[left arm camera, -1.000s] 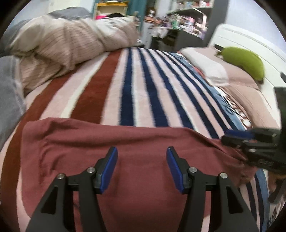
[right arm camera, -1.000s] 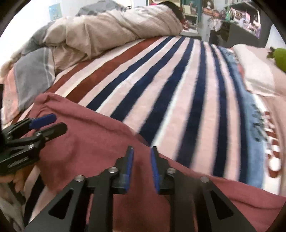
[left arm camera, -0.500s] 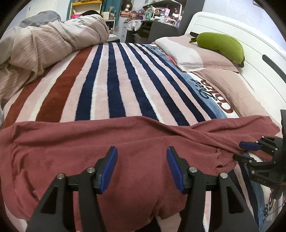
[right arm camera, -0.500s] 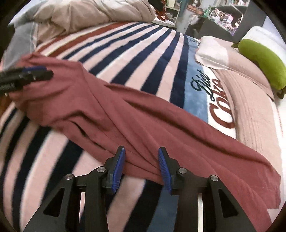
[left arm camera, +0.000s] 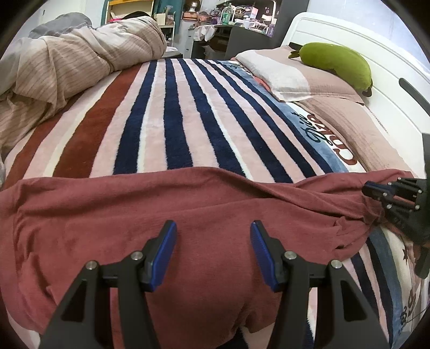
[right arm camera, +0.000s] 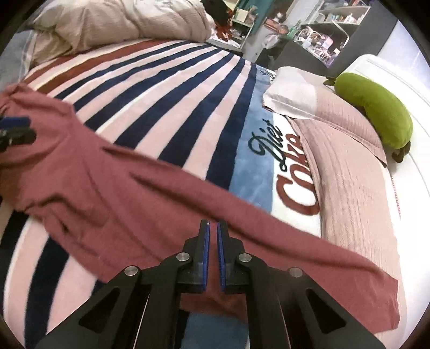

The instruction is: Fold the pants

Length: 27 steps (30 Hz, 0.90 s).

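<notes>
On my far left is the duvet point(left arm camera: 67, 61), bunched up at the bed's far corner. Below it the pants point(left arm camera: 188, 214) lie spread across the near part of the striped blanket point(left arm camera: 172, 112), waist end off to the left, legs running away to the right. My left gripper point(left arm camera: 213, 251) hangs over the wide part of the pants with its blue pads well apart, nothing between them; the cloth lies flat beneath, and I can't tell if the tips touch it.

Moving right: the blanket's navy and pink stripes give way to a pale blue band with lettering point(right arm camera: 282, 161), then the pillows point(right arm camera: 336, 139) and the green plush point(right arm camera: 376, 112) against the white headboard point(left arm camera: 349, 37). Shelves point(left arm camera: 236, 16) crowd the far wall.

In the right wrist view the legs point(right arm camera: 242, 228) stretch in a long diagonal, the cuff end lying on the quilted pillow edge at the right. My right gripper point(right arm camera: 212, 236) has just been closing, and its pads now stand almost together with only a sliver between them. It sits over the leg cloth. No fabric shows pinched between the pads. From the left wrist view I see it side-on at the right edge point(left arm camera: 376, 190), its tips at a ridge of leg fabric.
</notes>
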Available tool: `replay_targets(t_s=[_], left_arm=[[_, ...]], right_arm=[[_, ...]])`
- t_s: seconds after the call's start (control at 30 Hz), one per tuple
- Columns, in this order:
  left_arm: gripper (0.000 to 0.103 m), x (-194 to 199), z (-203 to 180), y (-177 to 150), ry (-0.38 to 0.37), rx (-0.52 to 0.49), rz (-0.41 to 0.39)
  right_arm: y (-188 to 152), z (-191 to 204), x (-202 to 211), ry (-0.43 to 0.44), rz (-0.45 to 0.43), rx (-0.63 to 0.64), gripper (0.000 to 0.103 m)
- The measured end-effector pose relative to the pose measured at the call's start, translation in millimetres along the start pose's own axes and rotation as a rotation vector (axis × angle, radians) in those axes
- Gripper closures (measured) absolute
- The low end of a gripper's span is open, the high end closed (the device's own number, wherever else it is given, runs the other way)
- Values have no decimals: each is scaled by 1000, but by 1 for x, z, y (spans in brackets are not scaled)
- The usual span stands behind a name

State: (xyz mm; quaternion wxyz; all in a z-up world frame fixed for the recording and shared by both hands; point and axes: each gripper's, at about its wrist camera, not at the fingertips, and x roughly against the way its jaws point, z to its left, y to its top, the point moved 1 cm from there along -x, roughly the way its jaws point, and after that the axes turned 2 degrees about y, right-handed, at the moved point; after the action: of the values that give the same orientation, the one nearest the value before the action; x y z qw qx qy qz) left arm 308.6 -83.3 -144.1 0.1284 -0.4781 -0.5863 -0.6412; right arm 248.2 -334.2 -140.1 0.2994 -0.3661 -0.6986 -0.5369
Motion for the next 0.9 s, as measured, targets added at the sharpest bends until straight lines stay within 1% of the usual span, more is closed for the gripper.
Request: replay_targets(t_s=[0.1,0.17,0.2,0.23,0.3,0.37,0.4,0.43,0.5,0.57,0.63,0.67,0.7,0.8,0.9], left_arm=[[50,-2,0,0,11,-2,7],[50,-3,0,0,21,-4,8],[50,-2,0,0,23,-5,8],[50,-2,0,0,23,-5,7],[50,-2,0,0,22,-4,7],[50,-2,1,0,24,-4,6],[49,-2,1,0,27,-4,5],[49,-2,1,0,29,-3,4],[49,-1,2,0,33,1,3],[48,-1,3,1,39,1,1],[48,-1,3,1,43,-1,1],[48,-1,3,1,46,-2,0],[47,-1,3,1,51,-5,-2],[44,-1,2,1,69,-12,-10],[43,2,1,2,115,-21,-33]], right_arm=[[-2,5,11,141,-16,-19,101],[-7,14,14,190,-9,-15,96],[-12,19,11,209,11,-13,86],[-14,23,8,211,25,-10,80],[-20,28,2,197,43,4,80],[-24,31,-6,118,53,26,78],[-25,31,-9,71,51,41,74],[-27,32,-12,49,48,51,70],[-29,32,-15,20,48,67,69],[-29,32,-17,-28,38,86,70],[-28,30,-17,-75,28,99,75],[-28,29,-17,-92,25,101,83],[-27,26,-17,-99,23,99,100],[-22,18,-14,-102,3,79,100],[-13,11,-15,-108,-5,77,101]])
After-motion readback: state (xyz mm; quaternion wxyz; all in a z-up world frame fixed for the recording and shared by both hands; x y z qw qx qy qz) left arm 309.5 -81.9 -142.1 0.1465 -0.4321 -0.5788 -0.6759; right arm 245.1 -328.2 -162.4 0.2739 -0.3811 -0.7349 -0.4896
